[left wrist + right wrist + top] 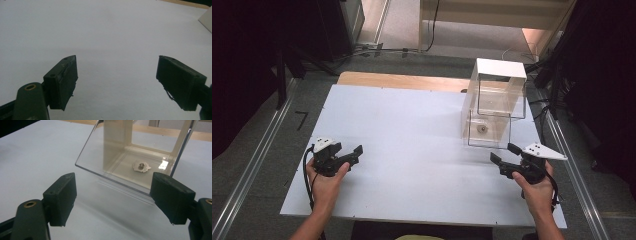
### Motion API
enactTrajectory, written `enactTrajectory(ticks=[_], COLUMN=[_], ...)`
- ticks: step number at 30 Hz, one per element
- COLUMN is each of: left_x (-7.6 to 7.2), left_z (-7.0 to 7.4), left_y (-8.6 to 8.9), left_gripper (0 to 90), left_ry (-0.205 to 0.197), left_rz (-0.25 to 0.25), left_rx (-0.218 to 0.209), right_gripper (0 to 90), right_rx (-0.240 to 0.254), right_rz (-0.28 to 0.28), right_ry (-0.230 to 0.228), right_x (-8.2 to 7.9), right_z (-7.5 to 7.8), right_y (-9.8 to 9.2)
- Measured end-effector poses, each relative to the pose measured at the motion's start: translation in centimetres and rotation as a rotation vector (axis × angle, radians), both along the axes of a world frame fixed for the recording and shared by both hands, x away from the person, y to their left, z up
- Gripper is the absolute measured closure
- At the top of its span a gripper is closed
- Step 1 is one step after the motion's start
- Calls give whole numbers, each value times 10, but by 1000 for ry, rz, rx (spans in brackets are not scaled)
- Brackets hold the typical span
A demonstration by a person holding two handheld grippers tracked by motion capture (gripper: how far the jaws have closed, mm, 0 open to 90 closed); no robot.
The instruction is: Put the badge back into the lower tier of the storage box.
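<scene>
A clear plastic box (pixel 492 107) with a white lid stands on the white table (pixel 412 130) at the right rear. A small white-and-brown object (pixel 140 166) lies on its floor, seen as a speck (pixel 481 128) from above. My right gripper (pixel 503 153) is held just in front of the box, open, nothing between its jaws. Through the right gripper view the box wall (pixel 117 157) rises close ahead of the open gripper (pixel 113 197). My left gripper (pixel 352 150) rests low at the table's left front, open and empty, and points over bare table (pixel 117 75).
A wooden strip (pixel 402 80) edges the table's far side. Metal rails (pixel 257 150) run along the floor on both sides. Dark stands and cables (pixel 377 49) lie beyond the table. The white box lid corner (pixel 207 20) shows at the right edge of the left gripper view.
</scene>
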State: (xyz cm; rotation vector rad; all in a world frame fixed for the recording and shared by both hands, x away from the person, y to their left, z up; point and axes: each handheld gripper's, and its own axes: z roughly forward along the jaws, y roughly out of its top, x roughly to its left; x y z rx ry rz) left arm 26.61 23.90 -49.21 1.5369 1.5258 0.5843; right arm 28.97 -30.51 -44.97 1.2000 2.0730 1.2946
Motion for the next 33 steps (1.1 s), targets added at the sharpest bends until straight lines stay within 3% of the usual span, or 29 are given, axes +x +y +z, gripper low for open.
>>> enactTrajectory(ticks=[21,28,33], left_x=[0,-1,-1], left_z=[-1,-1,-1], left_y=[-1,-1,-1], left_gripper=[174,174,174], left_ry=[5,5,5], left_rz=[1,1,3], left_rx=[-1,-2,-2], right_gripper=[192,183,146], right_rx=[-19,-33,-75], right_rz=[-29,-49,-82], right_ry=[5,21,57], right_x=[-13,-17,-18], right_z=[-4,-9,-20], right_y=[-14,-22,-32])
